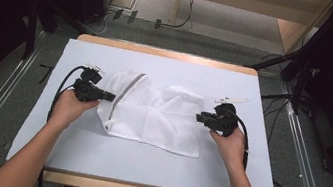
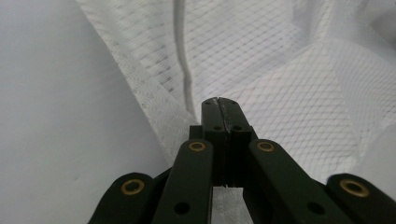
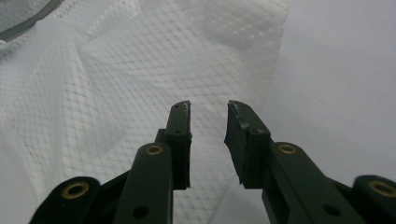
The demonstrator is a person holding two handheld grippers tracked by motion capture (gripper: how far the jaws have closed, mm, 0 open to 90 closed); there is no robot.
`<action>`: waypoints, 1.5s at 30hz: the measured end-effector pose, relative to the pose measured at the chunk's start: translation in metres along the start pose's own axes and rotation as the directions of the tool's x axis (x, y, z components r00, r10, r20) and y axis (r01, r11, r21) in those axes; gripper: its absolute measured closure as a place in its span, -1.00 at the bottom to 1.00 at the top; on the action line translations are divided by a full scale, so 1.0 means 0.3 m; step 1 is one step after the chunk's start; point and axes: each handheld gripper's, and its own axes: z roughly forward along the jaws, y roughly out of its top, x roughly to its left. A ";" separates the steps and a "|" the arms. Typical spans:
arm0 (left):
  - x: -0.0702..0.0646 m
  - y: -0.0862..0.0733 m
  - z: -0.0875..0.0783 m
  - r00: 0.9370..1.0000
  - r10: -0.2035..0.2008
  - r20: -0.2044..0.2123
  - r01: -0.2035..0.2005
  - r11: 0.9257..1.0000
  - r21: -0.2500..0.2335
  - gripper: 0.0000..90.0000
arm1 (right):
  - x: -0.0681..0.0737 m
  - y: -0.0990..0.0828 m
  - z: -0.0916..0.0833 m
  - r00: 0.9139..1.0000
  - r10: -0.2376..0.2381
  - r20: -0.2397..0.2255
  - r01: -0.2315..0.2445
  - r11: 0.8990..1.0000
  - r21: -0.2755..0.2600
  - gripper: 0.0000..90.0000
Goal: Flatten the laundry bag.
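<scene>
Bag point(image 1: 151, 114): white mesh, middle of table point(image 1: 24, 116).
Feel: likely soft, light, floppy.
Left gripper point(image 1: 111, 96): jaws tight together at left edge, maybe pinching mesh.
Right gripper point(image 1: 199, 117): jaws partly open, holding nothing, at right edge.
Best hold: edges.

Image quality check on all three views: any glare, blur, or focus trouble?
High view: even light, no glare, dark surroundings, white mesh bag low-contrast on the pale table. Left gripper view: left gripper sharp, far mesh soft. Right gripper view: right gripper sharp, mesh washed out top right.
</scene>
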 end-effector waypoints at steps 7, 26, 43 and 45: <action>0.054 -0.057 -0.058 0.999 -0.047 -0.013 0.046 0.998 -0.039 0.84 | -0.042 0.002 -0.002 1.000 0.018 0.018 -0.018 1.000 -0.022 0.37; 0.139 0.025 0.036 0.996 -0.089 -0.003 0.089 0.994 -0.062 0.35 | -0.073 0.045 0.095 0.997 0.065 -0.038 -0.066 0.997 -0.026 0.18; 0.120 -0.072 -0.044 0.981 -0.169 0.095 0.180 0.977 -0.118 1.00 | -0.141 0.109 0.056 0.997 0.083 0.009 -0.083 0.997 0.003 1.00; 0.100 -0.088 -0.046 0.984 -0.156 0.085 0.164 0.981 -0.105 1.00 | -0.151 0.131 0.073 0.997 0.077 0.021 -0.077 0.997 0.015 1.00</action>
